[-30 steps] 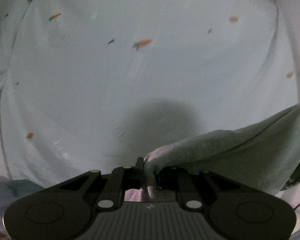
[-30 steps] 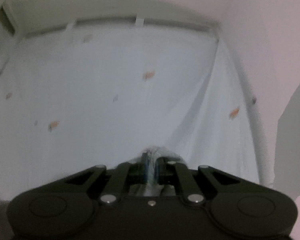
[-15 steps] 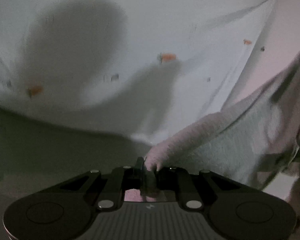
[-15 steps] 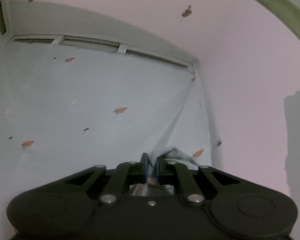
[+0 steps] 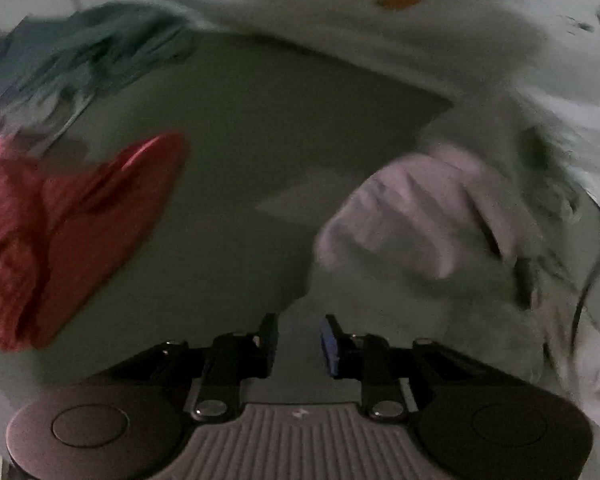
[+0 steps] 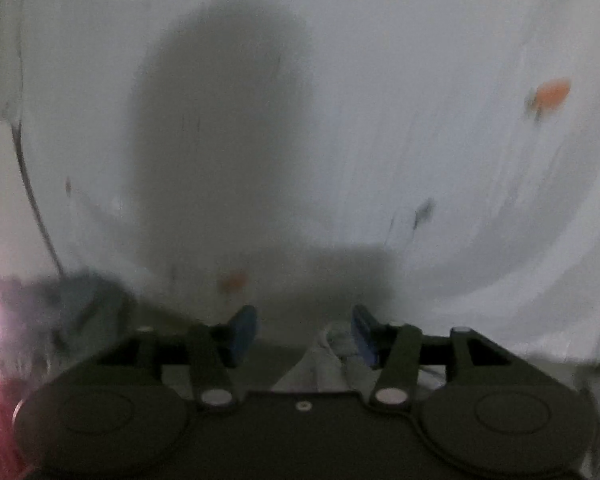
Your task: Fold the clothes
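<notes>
The pale green garment [image 5: 440, 216], clamped by both grippers a second earlier, was let go: the left gripper [image 5: 298, 340] was opening with nothing between its jaws, the garment lying at two o'clock. The right gripper [image 6: 304, 330] was opening too, a fold still lying loose against its right pad. This fold was judged finished, with the red garment [image 5: 60, 240] at nine o'clock unfolded.

Pale garment [image 5: 440, 208]: we see a light grey-green cloth with a pinkish fold, bunched and blurred, lying right of centre in the left wrist view.
Its corner [image 6: 332, 356]: in the right wrist view we see a crumpled pale tip.
Red garment [image 5: 60, 232]: crumpled, at left.
Teal garment [image 5: 80, 52]: heaped, upper left.
</notes>
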`<act>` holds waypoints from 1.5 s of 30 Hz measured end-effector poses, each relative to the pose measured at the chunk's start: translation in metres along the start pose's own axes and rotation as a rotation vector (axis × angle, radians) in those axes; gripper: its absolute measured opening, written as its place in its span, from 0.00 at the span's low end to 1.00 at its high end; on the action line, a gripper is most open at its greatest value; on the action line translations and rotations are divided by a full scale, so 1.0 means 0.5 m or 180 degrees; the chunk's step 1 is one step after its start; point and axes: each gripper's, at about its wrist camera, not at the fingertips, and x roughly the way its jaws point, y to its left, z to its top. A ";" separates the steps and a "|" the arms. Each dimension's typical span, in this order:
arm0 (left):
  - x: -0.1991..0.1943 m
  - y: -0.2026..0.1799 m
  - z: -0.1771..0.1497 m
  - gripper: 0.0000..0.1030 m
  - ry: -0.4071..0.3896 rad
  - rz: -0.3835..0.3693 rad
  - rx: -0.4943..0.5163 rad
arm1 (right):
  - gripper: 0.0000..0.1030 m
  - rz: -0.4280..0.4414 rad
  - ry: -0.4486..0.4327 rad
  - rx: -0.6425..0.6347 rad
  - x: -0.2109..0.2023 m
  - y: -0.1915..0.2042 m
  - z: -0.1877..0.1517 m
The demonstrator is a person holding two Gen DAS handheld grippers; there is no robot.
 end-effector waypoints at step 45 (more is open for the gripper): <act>0.134 -0.303 0.052 0.85 0.0944 -0.2655 0.0168 | 0.14 -0.0327 0.0389 -0.0242 -0.262 -0.032 -0.461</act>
